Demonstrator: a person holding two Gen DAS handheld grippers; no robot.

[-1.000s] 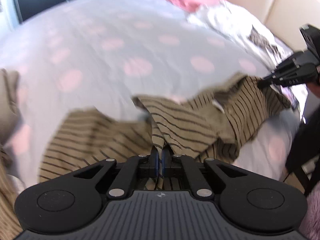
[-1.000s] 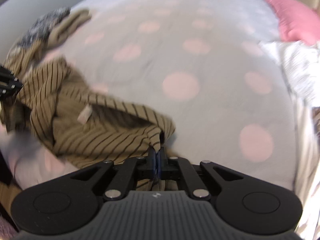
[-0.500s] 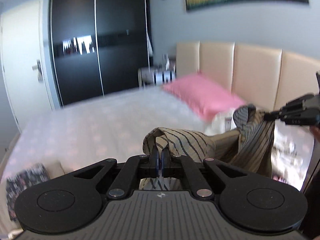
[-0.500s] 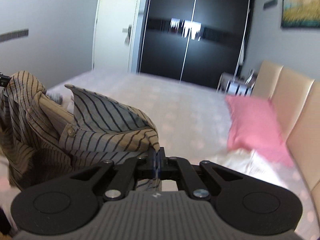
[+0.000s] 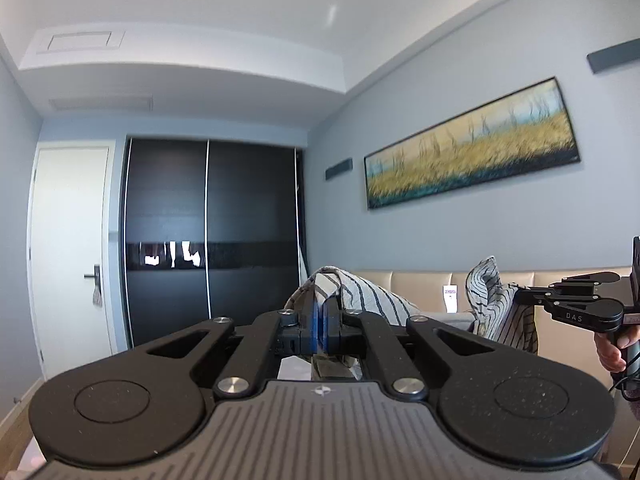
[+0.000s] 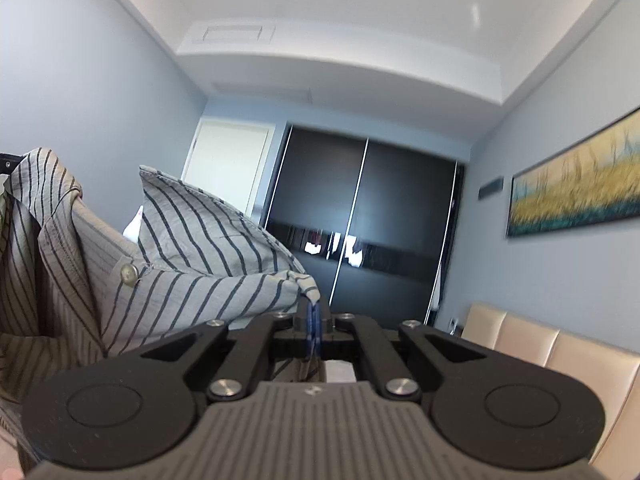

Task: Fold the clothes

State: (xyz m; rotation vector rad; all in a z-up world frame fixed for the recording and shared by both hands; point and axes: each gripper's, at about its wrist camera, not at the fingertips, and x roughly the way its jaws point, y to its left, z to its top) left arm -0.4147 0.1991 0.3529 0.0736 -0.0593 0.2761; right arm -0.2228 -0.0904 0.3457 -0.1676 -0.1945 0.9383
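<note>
A beige shirt with dark stripes [image 6: 192, 248] hangs in the air between my two grippers. My left gripper [image 5: 320, 312] is shut on one edge of the shirt [image 5: 360, 296]. My right gripper [image 6: 314, 316] is shut on another edge of it, near the collar and a button [image 6: 128, 272]. In the left wrist view the right gripper [image 5: 520, 294] shows at the right, pinching a bunch of the striped cloth. Both grippers are raised and point level across the room. The lower part of the shirt and the bed are hidden below the views.
A black sliding wardrobe [image 5: 208, 240] and a white door [image 5: 70, 256] stand on the far wall. A long landscape painting [image 5: 472, 144] hangs above the beige padded headboard [image 6: 552, 352]. A hand [image 5: 612, 348] holds the right gripper's handle.
Both grippers have lifted the shirt off the polka-dot bed and tilted up. The views swung from the bedspread to the walls and ceiling. Both stay shut on the shirt.
</note>
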